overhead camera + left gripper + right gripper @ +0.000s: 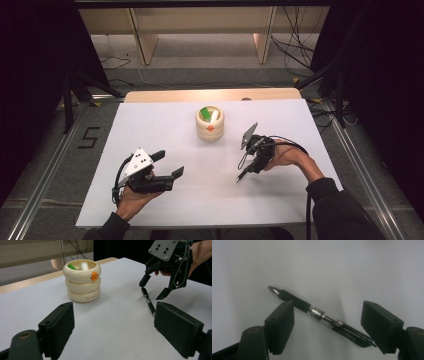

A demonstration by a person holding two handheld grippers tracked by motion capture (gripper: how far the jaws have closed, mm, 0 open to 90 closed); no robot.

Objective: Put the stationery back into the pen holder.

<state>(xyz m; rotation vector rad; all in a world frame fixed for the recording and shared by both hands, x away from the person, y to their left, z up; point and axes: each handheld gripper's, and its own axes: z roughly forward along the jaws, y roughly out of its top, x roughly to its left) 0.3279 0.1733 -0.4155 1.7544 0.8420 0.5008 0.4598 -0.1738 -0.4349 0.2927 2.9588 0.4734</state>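
Black pen (pixel 317 312) lies flat on the white table sheet (pixel 165 125), at about 4 o'clock from the sheet's centre in the high view, well apart from the other items. In the right gripper view it runs diagonally, metal tip toward 10 o'clock, clip end toward 4 o'clock, with a clear section at mid-barrel.

Right gripper (pixel 327 327) is poised directly over the pen, pointing down. Its jaws stand wide apart, one on either side of the barrel; the pads do not press on it, and the pen is not gripped.

Cream ring-shaped holder (pixel 209 123) stands upright at 11 o'clock from the pen, near the sheet's far edge. It contains a green item and a white item; an orange mark shows on its rim.

Left gripper (pixel 170 165) is held at 9 o'clock from the pen, well apart, jaws spread and empty, aimed across the sheet.
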